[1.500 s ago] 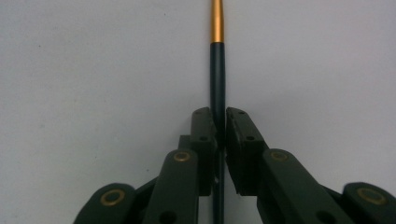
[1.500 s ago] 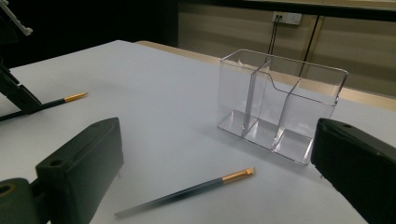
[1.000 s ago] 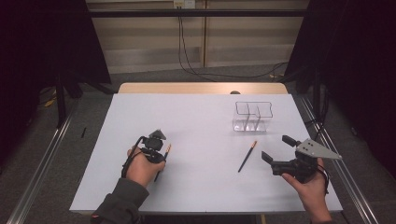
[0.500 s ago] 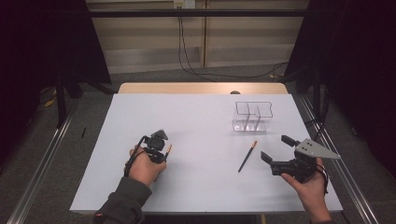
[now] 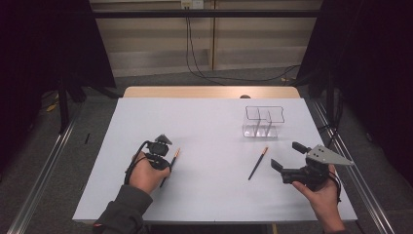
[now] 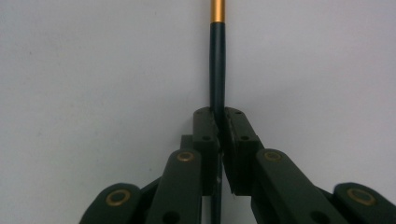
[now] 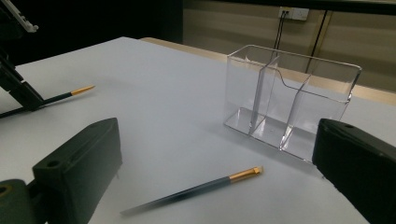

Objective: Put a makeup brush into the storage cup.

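Now, at the left of the table (image 5: 204, 117), the left gripper (image 6: 218, 122) pinches one dark, gold-capped stick (image 6: 217, 70), so lifting it toward the clear holder (image 5: 263, 122) seems next, while the right gripper (image 5: 286, 158) hovers spread near the second stick (image 5: 257, 164).

I work at a wide white-topped table (image 5: 209, 126) whose far edge shows a pale wooden strip (image 5: 209, 92). Past it stands a beige panelled wall (image 5: 219, 39), with a white power socket (image 5: 191, 4) at the top and thin black cables (image 5: 195, 58) hanging down to a grey carpeted floor (image 5: 160, 80). Black curtains (image 5: 44, 44) close in both sides; the room is dim there, the table lit evenly. Silver metal rails (image 5: 41, 180) run along the floor on each side of the table.
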{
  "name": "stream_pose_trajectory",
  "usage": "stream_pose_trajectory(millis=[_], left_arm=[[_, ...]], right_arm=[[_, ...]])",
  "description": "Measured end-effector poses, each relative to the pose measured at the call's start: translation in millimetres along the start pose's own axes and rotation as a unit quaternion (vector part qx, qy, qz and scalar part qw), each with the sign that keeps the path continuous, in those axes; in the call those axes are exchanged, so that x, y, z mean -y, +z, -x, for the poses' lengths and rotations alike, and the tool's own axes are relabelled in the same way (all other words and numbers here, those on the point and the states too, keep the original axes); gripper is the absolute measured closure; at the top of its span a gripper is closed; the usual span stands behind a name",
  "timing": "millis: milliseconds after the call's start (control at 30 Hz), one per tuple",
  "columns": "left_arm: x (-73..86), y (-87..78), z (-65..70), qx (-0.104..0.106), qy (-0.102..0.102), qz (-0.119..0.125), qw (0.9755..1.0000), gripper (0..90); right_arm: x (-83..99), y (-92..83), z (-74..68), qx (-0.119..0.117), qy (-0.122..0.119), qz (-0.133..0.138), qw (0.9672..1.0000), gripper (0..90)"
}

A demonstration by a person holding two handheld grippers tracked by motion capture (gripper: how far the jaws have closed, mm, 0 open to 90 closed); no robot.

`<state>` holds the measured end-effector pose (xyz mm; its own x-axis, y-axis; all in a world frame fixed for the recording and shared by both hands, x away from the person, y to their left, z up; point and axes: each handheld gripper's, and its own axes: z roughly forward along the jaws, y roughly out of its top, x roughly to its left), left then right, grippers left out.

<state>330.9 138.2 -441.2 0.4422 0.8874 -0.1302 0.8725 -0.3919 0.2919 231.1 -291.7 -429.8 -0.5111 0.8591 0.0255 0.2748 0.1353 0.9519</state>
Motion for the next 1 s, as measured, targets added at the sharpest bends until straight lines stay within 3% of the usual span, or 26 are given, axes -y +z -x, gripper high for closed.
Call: stream_pose_trajectory(millis=[67, 133, 200, 233, 367, 467, 533, 600, 633, 667, 767, 800, 1000], left_arm=[[-0.1, -2.3, 0.8, 0.012, -0.002, 0.018, 0.9998, 84.5], [-1.5, -5.5, 1.1, 0.020, 0.026, 0.041, 0.9986, 84.4], [-1.9, -9.9, 2.1, 0.033, 0.019, 0.065, 0.9972, 84.4], [-2.4, -11.8, 1.6, 0.040, 0.028, 0.074, 0.9960, 84.4], [-1.7, -18.7, 2.8, 0.078, 0.031, 0.137, 0.9871, 84.4], [-0.8, -21.8, 1.1, 0.116, 0.030, 0.164, 0.9793, 84.4], [-0.5, -23.4, 1.5, 0.127, 0.024, 0.176, 0.9759, 84.4], [-0.4, -25.7, 3.4, 0.143, 0.024, 0.202, 0.9686, 84.4], [-0.5, -26.8, 4.4, 0.143, 0.028, 0.210, 0.9669, 84.3], [-0.8, -28.7, 6.2, 0.146, 0.035, 0.221, 0.9636, 84.3], [-2.4, -29.4, 11.0, 0.161, 0.046, 0.233, 0.9581, 84.4], [-3.1, -28.7, 12.3, 0.163, 0.048, 0.232, 0.9579, 84.3], [-6.2, -24.9, 17.7, 0.202, 0.050, 0.252, 0.9450, 84.3]], right_arm=[[0.5, 0.3, -0.3, -0.001, 0.003, -0.001, 1.0000, 0.3], [0.5, 1.3, -0.6, -0.003, 0.008, 0.001, 1.0000, 0.1], [-0.8, 1.8, -1.8, -0.009, 0.020, 0.004, 0.9998, 0.0], [-1.3, 2.1, -2.2, -0.009, 0.019, 0.003, 0.9998, 0.0], [-1.1, 5.9, -3.2, -0.016, 0.027, -0.011, 0.9994, 0.1], [-2.3, 8.9, -4.8, -0.025, 0.042, -0.016, 0.9987, 0.1], [-4.4, 11.1, -6.6, -0.027, 0.054, -0.015, 0.9981, 0.0], [-6.0, 13.6, -7.8, -0.032, 0.061, -0.018, 0.9975, 0.0], [-6.5, 15.4, -7.7, -0.029, 0.063, -0.022, 0.9974, 0.0], [-6.8, 16.7, -8.0, -0.030, 0.068, -0.023, 0.9970, 0.0], [-8.9, 20.8, -9.7, -0.037, 0.078, -0.035, 0.9956, 0.3], [-10.3, 22.1, -10.7, -0.037, 0.079, -0.037, 0.9955, 1.2], [-18.5, 29.0, -17.4, -0.048, 0.083, -0.038, 0.9947, 1.7]])
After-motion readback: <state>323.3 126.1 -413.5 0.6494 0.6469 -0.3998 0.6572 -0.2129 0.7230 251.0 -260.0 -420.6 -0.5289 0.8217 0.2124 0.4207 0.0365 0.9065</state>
